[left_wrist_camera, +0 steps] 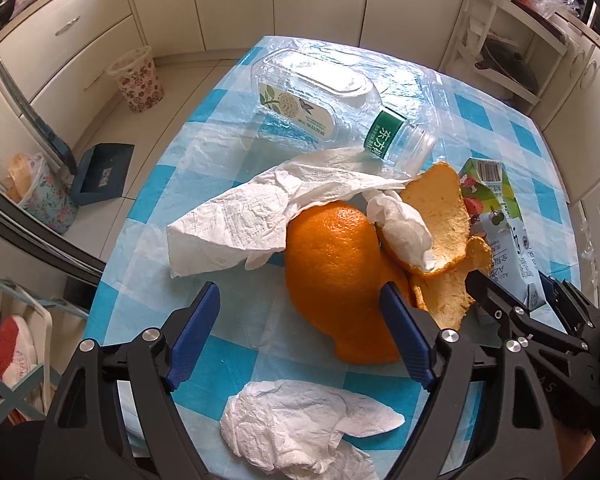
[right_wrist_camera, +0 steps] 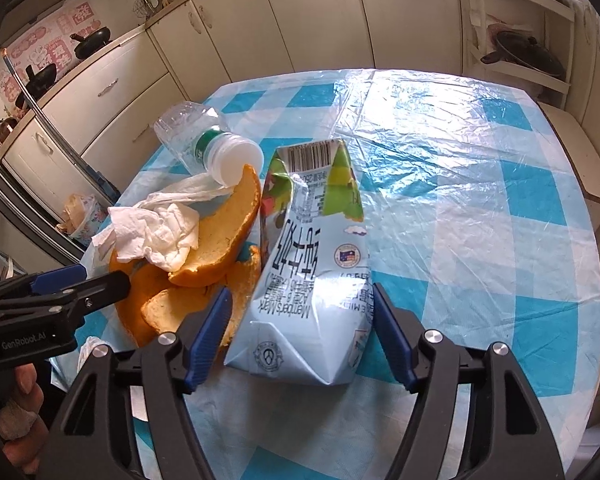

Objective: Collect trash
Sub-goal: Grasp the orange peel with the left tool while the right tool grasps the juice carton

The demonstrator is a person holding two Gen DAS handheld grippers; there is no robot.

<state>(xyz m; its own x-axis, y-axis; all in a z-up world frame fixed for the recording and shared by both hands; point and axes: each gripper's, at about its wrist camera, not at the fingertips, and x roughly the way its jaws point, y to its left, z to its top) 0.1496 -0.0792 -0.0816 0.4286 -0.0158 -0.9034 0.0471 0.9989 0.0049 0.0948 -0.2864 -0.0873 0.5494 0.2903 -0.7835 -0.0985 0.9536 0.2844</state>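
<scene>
1. The left gripper (left_wrist_camera: 300, 300) hangs with its jaws apart over the orange peel (left_wrist_camera: 336, 264); nothing is clamped.
2. The right gripper (right_wrist_camera: 302, 304) has its jaws apart on either side of the milk carton (right_wrist_camera: 312, 272), pads not pressing.
3. Peel, carton, tissue (left_wrist_camera: 236, 224) and plastic bottle (left_wrist_camera: 340, 108) lie on the checked table (left_wrist_camera: 500, 128).

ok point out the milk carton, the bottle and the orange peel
milk carton (right_wrist_camera: 320, 280), right wrist view, on its pale blue printed side
bottle (left_wrist_camera: 384, 132), left wrist view, on its green label
orange peel (left_wrist_camera: 332, 260), left wrist view, on its orange outer skin
</scene>
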